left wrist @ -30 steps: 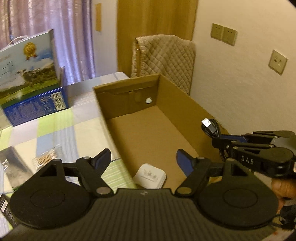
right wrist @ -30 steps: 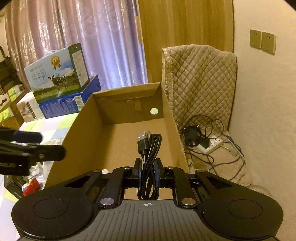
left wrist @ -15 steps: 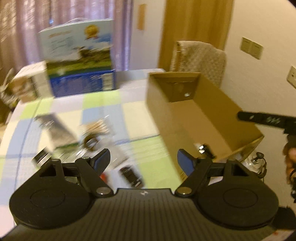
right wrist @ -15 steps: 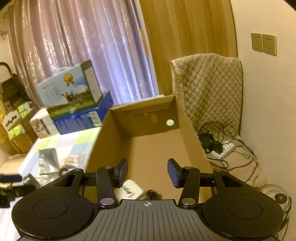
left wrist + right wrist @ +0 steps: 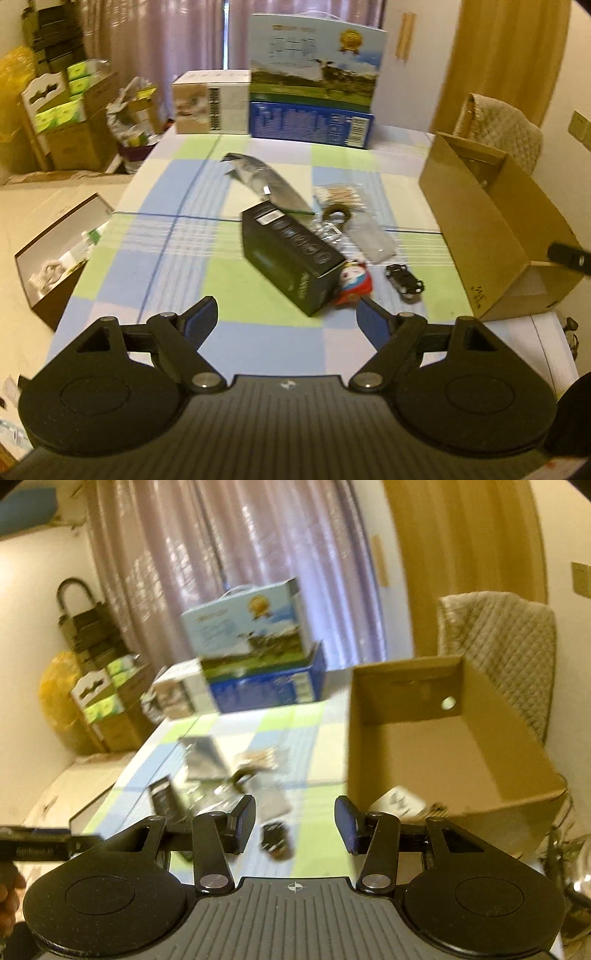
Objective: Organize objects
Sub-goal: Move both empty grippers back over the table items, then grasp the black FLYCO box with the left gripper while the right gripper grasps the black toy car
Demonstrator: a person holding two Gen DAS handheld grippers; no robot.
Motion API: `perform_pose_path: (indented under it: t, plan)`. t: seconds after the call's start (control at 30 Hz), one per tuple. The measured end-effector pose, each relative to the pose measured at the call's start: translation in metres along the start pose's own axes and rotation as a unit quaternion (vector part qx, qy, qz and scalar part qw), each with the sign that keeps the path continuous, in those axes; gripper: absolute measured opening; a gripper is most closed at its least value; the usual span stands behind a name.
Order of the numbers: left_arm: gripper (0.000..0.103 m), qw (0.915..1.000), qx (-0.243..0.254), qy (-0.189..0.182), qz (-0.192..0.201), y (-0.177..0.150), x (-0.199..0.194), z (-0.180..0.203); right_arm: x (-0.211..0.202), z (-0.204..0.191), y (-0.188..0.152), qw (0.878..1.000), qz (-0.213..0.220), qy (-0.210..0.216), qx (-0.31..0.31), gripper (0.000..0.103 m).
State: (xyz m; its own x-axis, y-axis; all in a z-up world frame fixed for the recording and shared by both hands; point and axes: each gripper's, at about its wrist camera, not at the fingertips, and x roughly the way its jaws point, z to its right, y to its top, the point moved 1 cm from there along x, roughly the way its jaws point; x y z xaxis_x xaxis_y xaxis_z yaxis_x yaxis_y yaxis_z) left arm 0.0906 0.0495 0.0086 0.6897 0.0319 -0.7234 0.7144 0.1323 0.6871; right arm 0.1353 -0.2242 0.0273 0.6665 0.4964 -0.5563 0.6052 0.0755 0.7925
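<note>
- Since the last look, the right gripper (image 5: 294, 825) has let go of the black cable, and the left gripper (image 5: 286, 321) has swung from the cardboard box (image 5: 491, 236) toward the clutter.
- Both grippers are spread wide and empty.
- Just ahead of the left one lies the black carton (image 5: 291, 254), stiff and probably light; grip it across its narrow sides.
- Beside it sit a small red toy (image 5: 354, 282) and a toy car (image 5: 404, 282) (small, likely to roll).
- The box stands off to the right.
</note>
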Motion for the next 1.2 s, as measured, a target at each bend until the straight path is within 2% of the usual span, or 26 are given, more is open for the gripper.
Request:
perform_pose_path:
  t: [0.47, 1.2]
  plan:
    - [0.084, 0.9999, -0.012, -0.001, 0.007, -0.005, -0.003, -0.010, 0.024, -0.032, -0.029, 0.998, -0.053, 0.010, -0.039, 0.045]
    - [0.085, 0.9995, -0.015, -0.010, -0.024, 0.016, 0.085, -0.001, 0.134, -0.027, -0.045, 0.991, -0.103, -0.004, -0.080, 0.045]
